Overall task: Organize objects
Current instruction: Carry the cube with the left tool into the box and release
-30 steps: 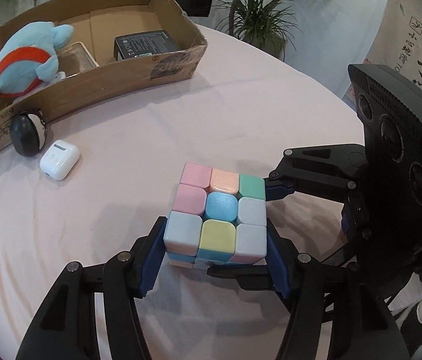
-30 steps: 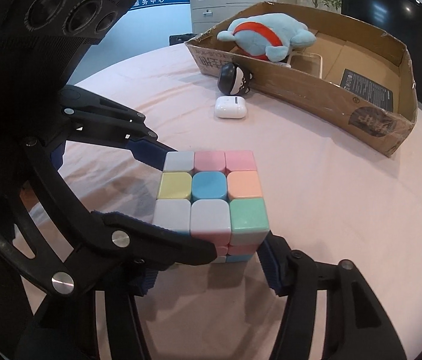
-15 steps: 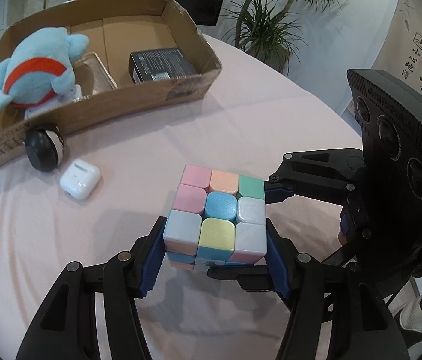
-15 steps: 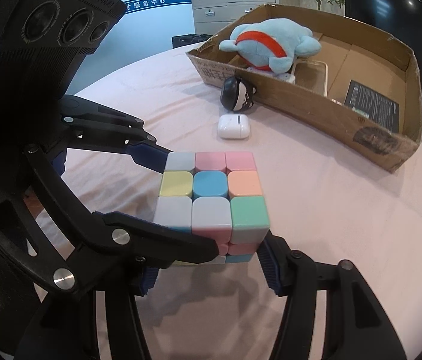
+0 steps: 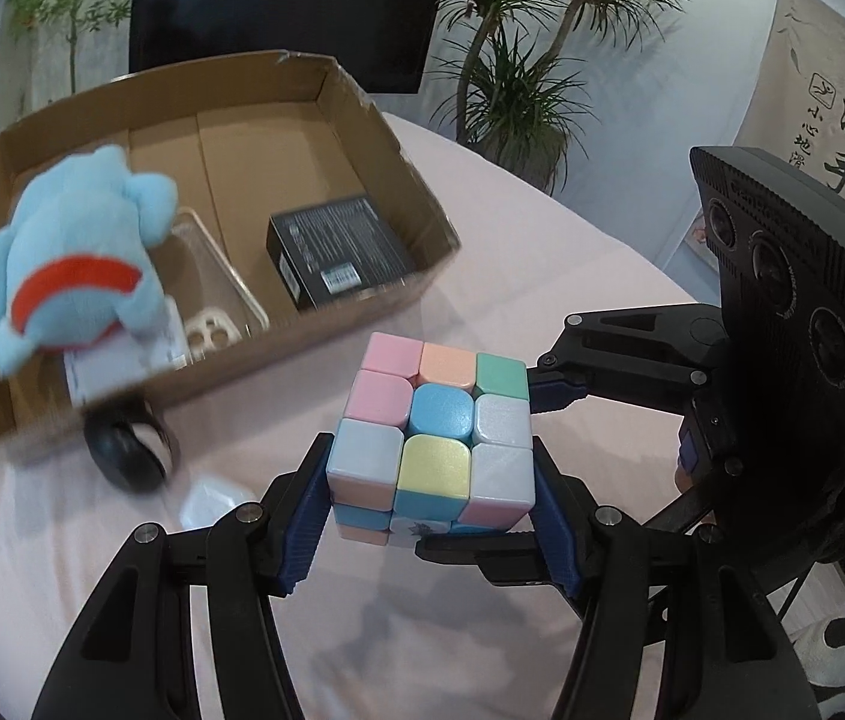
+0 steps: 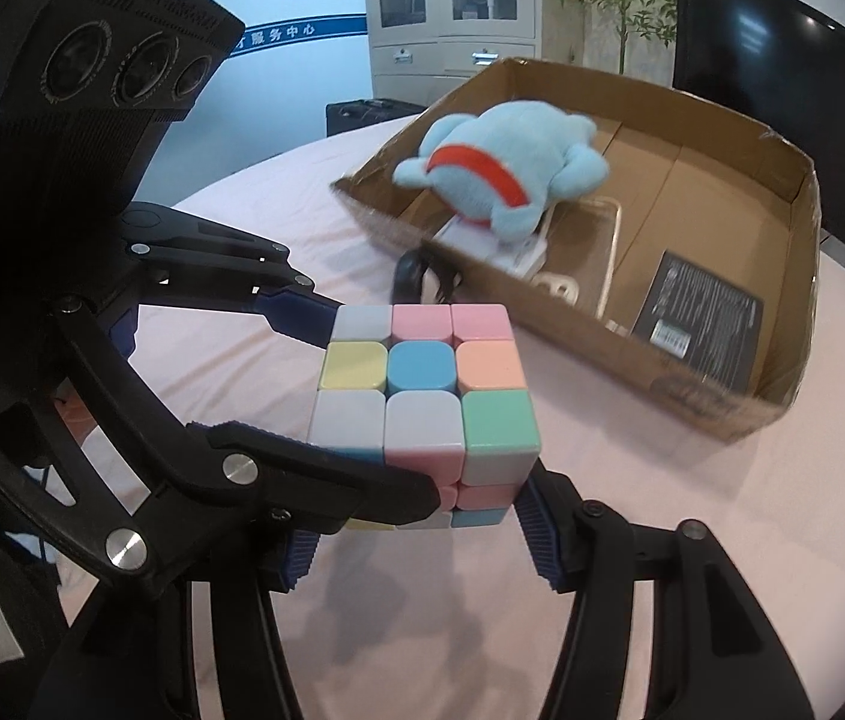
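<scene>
Pastel cube [image 5: 431, 441] is clamped by both your left gripper [image 5: 430, 525] & right gripper [image 6: 416, 531], off the surface [image 5: 542, 252]. Next: carry it over the box [image 5: 278, 348], let go.

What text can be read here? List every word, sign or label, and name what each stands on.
"洗手": hanging banner; its smaller characters are unclear.
"服务中心": blue stripe on the wall.
Black box: print and barcode label too small to read.
Cardboard box: front marking blurred.

Pastel cube [image 5: 431, 441]; blue plush [image 5: 71, 264], red band.
</scene>
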`<state>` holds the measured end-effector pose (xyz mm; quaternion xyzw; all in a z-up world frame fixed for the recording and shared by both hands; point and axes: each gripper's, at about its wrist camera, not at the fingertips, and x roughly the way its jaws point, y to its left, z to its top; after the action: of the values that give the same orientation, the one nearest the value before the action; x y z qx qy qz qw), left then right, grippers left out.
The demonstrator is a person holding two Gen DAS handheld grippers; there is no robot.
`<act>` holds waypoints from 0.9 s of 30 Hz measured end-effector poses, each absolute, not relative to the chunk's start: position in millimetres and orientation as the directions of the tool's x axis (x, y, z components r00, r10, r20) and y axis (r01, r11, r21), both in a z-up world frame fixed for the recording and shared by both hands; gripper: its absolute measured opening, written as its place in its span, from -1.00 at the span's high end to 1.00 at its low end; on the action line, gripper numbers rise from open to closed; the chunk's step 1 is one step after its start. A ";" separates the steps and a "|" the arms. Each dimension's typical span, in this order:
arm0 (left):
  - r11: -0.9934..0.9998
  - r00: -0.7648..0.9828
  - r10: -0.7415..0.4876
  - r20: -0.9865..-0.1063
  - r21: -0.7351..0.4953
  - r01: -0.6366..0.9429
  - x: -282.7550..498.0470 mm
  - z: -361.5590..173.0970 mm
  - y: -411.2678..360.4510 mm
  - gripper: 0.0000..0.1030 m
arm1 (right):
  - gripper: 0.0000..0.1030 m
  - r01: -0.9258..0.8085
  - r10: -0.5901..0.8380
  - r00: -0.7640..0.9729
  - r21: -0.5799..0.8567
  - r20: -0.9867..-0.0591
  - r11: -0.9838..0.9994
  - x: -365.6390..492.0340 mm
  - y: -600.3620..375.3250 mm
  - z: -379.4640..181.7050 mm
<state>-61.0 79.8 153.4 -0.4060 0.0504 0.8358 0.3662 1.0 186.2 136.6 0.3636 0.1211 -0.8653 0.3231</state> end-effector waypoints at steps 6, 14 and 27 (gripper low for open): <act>-0.720 -0.417 0.575 -0.704 -0.194 -0.666 -103.3 172.9 84.2 -0.16 | -0.05 0.633 -0.466 -0.548 0.020 -0.695 -0.774 -42.3 188.8 155.5; -0.719 -0.432 0.566 -0.702 -0.164 -0.675 -153.6 190.8 90.8 -0.16 | -0.05 0.608 -0.445 -0.579 0.001 -0.683 -0.794 -88.8 190.7 170.0; -0.743 -0.417 0.539 -0.732 -0.180 -0.644 -232.7 183.4 93.0 -0.19 | -0.05 0.582 -0.403 -0.580 -0.014 -0.708 -0.813 -157.0 186.8 172.4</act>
<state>-232.7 93.0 183.4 -0.4090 0.0644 0.8392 0.3525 -157.0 186.8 172.4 0.3629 0.1234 -0.8803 0.2796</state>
